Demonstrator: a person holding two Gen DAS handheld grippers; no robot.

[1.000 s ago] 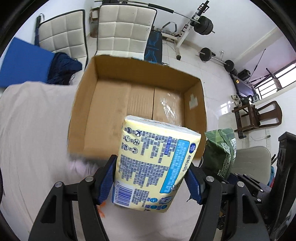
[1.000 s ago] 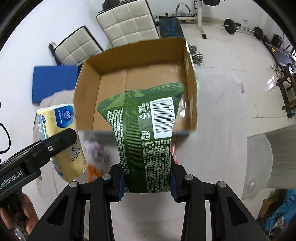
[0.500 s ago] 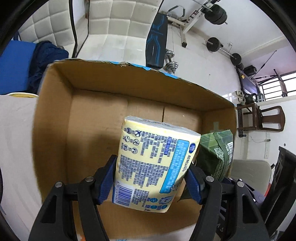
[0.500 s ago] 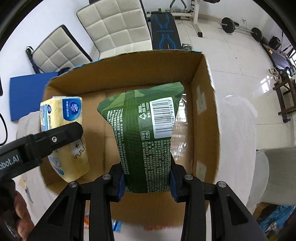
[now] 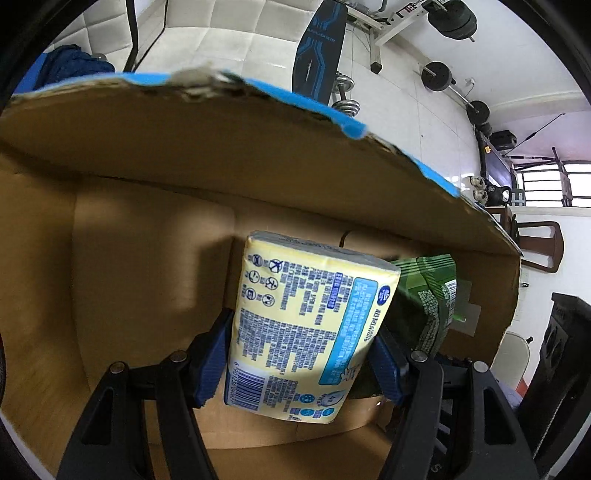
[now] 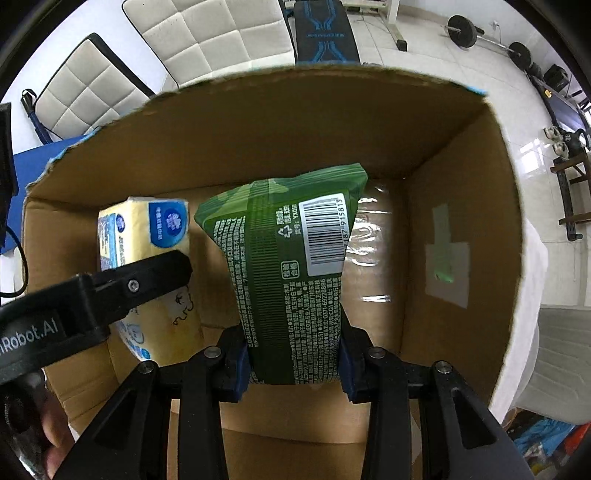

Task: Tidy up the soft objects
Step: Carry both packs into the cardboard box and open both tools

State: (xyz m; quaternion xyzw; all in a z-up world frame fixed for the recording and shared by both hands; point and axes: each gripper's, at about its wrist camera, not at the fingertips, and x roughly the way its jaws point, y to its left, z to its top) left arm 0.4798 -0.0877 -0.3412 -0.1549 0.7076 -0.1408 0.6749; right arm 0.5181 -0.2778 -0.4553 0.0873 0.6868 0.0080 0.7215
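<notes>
Currently, on my two wrist feeds, I list the following.

Item one: left gripper (image 5: 301, 360), clenched on a yellow tissue pack (image 5: 306, 328). I see its blue pads (image 5: 212, 363) pressing both long sides of the pack, which stands tilted with its barcode end nearest the camera. The pack is held inside the cardboard box (image 5: 155, 254), above the floor of the box; whether it touches the floor I cannot tell. In the right wrist view the same pack (image 6: 147, 266) shows at the left of the box interior, with the left gripper's black finger (image 6: 147, 280) across it.

Item two: right gripper (image 6: 293, 363), clenched on a green tissue pack (image 6: 288, 273). The pack rises upright between the blue pads (image 6: 240, 365), barcode label facing the camera, and sits inside the box (image 6: 458, 199), near its middle. From the left wrist I see the green pack (image 5: 424, 299) just beside the yellow one, on its right.

Item three: box interior. A taped seam (image 6: 369, 258) runs along the floor, and a pale label patch (image 6: 447, 266) marks the right wall.

Item four: surroundings beyond the far wall. White quilted cushions (image 6: 207, 40), a black and blue weight bench (image 6: 325, 33), a barbell (image 6: 487, 37) on the tiled floor.
</notes>
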